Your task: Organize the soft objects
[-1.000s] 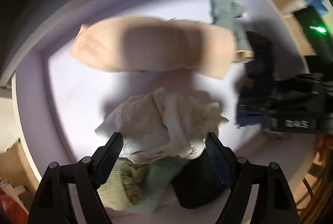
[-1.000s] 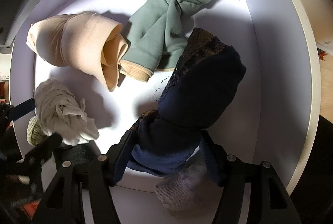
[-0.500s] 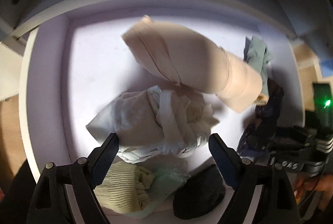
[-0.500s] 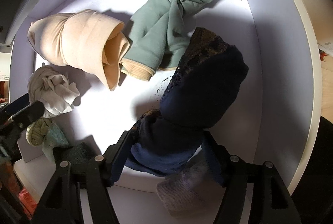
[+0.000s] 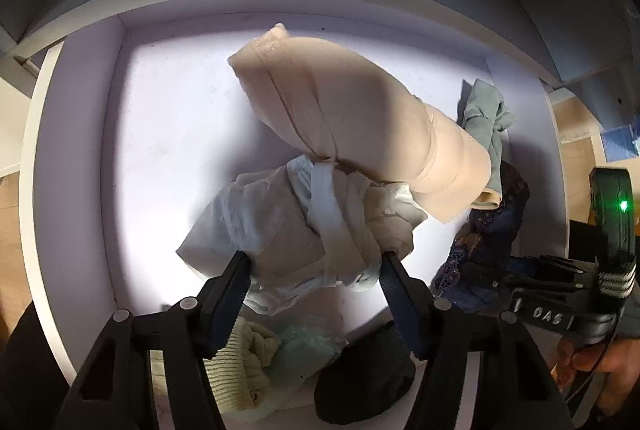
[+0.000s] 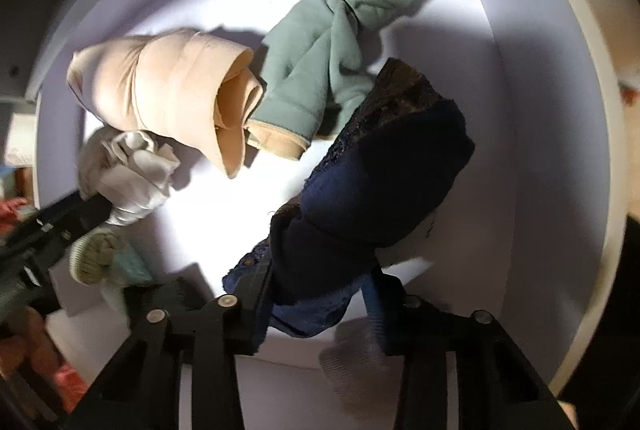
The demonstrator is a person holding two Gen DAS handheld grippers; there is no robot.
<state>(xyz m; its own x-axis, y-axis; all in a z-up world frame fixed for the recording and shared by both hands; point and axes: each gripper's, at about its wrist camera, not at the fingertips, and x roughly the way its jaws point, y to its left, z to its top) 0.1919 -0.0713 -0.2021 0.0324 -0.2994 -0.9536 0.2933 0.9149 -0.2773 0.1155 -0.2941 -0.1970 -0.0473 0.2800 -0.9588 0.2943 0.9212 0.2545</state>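
Observation:
A crumpled white and cream bundle [image 5: 304,222] lies on the white drawer floor [image 5: 168,134], touching a beige rolled garment [image 5: 360,110]. My left gripper [image 5: 314,262] is closing, and both pads press the bundle's sides. In the right wrist view the same white bundle [image 6: 128,170] shows at the left with that gripper's dark finger on it. My right gripper [image 6: 320,278] is closing on a navy lace-edged bundle [image 6: 380,182], squeezed between its fingers. A sage green knotted garment [image 6: 332,42] lies beyond, against the beige roll [image 6: 168,94].
Near the drawer's front lie a cream knit piece [image 5: 240,362], a pale green item [image 5: 308,350], a dark item [image 5: 364,378] and a grey knit piece [image 6: 356,362]. The drawer wall [image 6: 540,110] rises on the right. A person's hand [image 5: 592,362] holds the right gripper.
Left jaws narrowed from wide apart onto the white bundle, which now rests against the beige roll. Right jaws narrowed and pinch the navy bundle tighter. The left view has turned.

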